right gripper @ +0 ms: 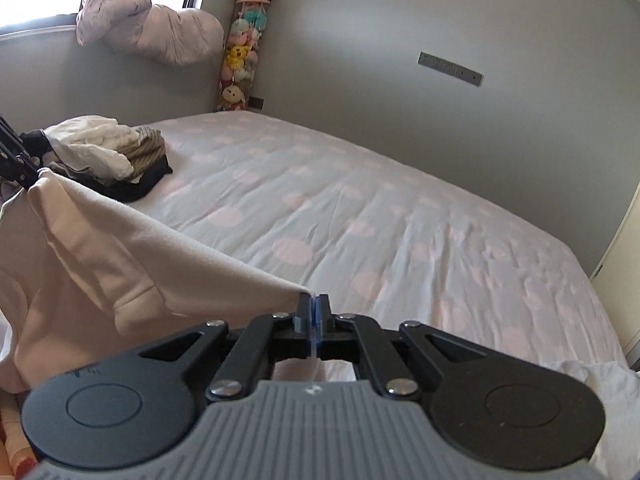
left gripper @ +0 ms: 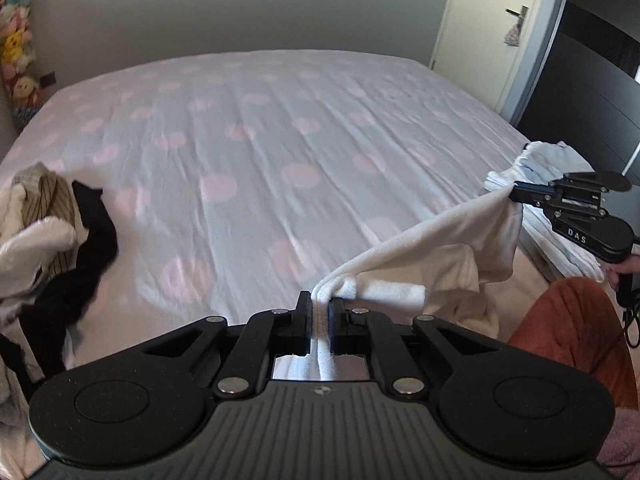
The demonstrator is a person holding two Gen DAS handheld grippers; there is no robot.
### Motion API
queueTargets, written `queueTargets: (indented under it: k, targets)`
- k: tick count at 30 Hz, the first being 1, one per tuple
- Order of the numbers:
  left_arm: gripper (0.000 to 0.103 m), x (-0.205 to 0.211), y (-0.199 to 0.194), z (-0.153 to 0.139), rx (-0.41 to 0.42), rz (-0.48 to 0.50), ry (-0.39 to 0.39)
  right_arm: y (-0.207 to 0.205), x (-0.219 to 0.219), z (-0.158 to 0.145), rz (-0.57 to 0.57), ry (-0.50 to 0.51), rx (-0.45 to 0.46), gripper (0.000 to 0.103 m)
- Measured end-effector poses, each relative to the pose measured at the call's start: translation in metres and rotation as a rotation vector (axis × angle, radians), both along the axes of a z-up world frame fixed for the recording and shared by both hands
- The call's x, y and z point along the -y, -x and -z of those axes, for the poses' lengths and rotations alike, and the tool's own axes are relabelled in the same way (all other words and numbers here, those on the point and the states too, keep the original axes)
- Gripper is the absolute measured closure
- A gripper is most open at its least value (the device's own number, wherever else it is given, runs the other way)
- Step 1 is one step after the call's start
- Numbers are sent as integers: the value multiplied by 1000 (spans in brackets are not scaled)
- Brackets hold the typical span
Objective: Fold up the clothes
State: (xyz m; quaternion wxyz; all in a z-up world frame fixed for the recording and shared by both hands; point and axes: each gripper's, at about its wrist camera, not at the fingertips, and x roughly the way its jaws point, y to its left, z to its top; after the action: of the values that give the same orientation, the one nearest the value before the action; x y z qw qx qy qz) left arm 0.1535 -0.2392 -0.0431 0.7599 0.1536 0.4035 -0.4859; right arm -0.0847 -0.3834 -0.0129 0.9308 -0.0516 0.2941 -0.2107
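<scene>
A cream sweatshirt [left gripper: 436, 240] hangs stretched between my two grippers over the near edge of the bed. My left gripper [left gripper: 319, 300] is shut on its ribbed hem, which bunches between the jaws. In the left wrist view my right gripper [left gripper: 514, 193] shows at the right, pinching the other corner. In the right wrist view my right gripper [right gripper: 313, 300] is shut on a thin edge of the sweatshirt [right gripper: 120, 248]. The cloth sags to the left, with a cuffed sleeve hanging. The left gripper [right gripper: 34, 172] grips the far corner at the left edge.
The bed [left gripper: 260, 152] has a pale sheet with pink dots. A pile of unfolded clothes [left gripper: 48, 232] lies at its left side, also seen as the pile [right gripper: 112, 156]. Folded light garments [left gripper: 532, 164] sit at the right edge. A person's orange sleeve [left gripper: 568, 328] is near.
</scene>
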Motion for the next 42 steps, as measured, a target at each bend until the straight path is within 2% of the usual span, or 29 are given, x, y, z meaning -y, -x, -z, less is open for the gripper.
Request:
queueTargets:
  k: [2,5,7,12,15,19,20,21,22,25,30,34,38,42]
  targets:
    - [96,-1,-12,20,-43,-57,-14,-13,5,16,4,-26,-25,101]
    - [95,-2,-11,42,-36,-141,-56,-40,7,38,-3,-45,-60,101]
    - [95,0,-10,55,-39,-191,-84,-38,7,52,-9,-56,-86,101]
    - [95,6,2,72,-4,-226,-140,-49,14,62,-9,-86,-136,99]
    - [87,6,3,66,29,-226,-143,-52,18,62,4,-98,-143,93]
    - [69,2,-3,51,21,-247,-122,-48,16,54,20,-84,-125,90]
    - [60,1,-3,47,22,-248,-117,-46,15,50,24,-78,-117,83]
    - [56,-2,-3,43,23,-246,-109,-44,14,47,27,-72,-110,79]
    - [53,-5,-3,38,23,-242,-103,-42,13,44,29,-66,-105,71]
    - [52,-14,-3,23,12,-207,-89,-34,11,33,18,-44,-105,69]
    - [48,-35,-16,2,-64,-166,-75,-22,10,21,-8,-39,-107,68]
    - [48,-53,-34,0,-131,-180,-93,-15,9,17,-18,-42,-103,67]
    - [48,-61,-49,14,-210,-203,-121,-14,8,20,-32,-49,-107,66]
    - [48,-53,-54,41,-296,-186,-157,-17,9,26,-46,-67,-119,66]
